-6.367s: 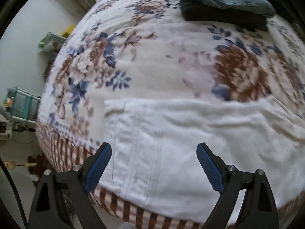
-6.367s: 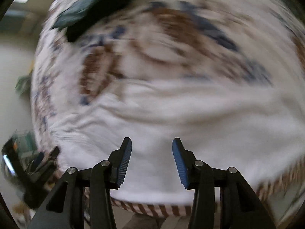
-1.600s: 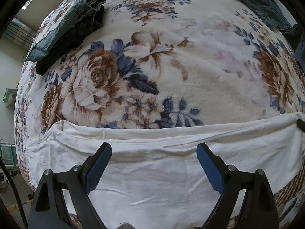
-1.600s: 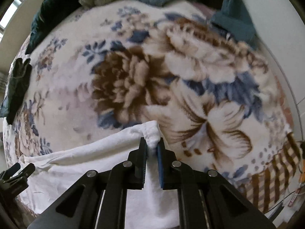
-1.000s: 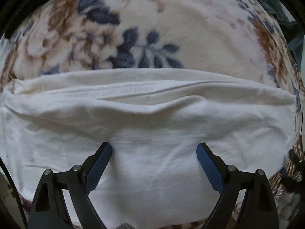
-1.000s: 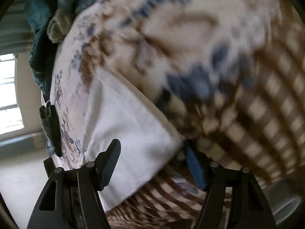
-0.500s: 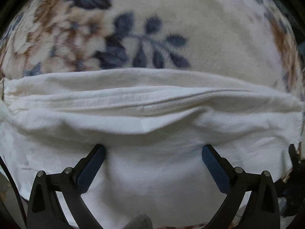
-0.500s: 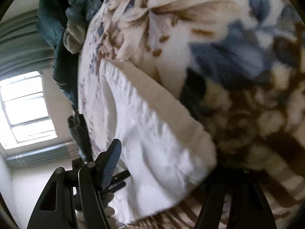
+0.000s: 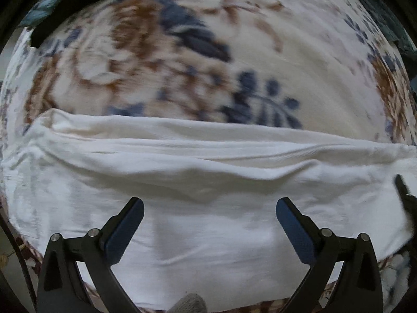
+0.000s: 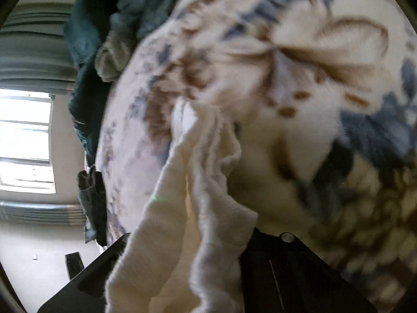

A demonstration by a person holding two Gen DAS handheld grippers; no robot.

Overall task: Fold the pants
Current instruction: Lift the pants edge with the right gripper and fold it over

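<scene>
The white pants [image 9: 208, 172] lie folded in a long band across the near edge of a floral blanket [image 9: 299, 60]. My left gripper [image 9: 209, 216] is open and hovers low over the middle of the band, holding nothing. In the right wrist view a bunched end of the white pants [image 10: 198, 208] fills the space between my right gripper's fingers [image 10: 286, 266] and hides the pads. That end is lifted off the blanket [image 10: 325, 83]. The right gripper's tip also shows at the right edge of the left wrist view [image 9: 404, 195].
Dark blue and green clothes [image 10: 109, 26] are heaped at the far end of the bed. A folded dark garment [image 9: 62, 10] lies at the far left. A window [image 10: 26, 140] and floor are beyond the bed's edge.
My right gripper opened, swung to the end of the pants, and now has that end bunched between its fingers. My left gripper has backed slightly from the band.
</scene>
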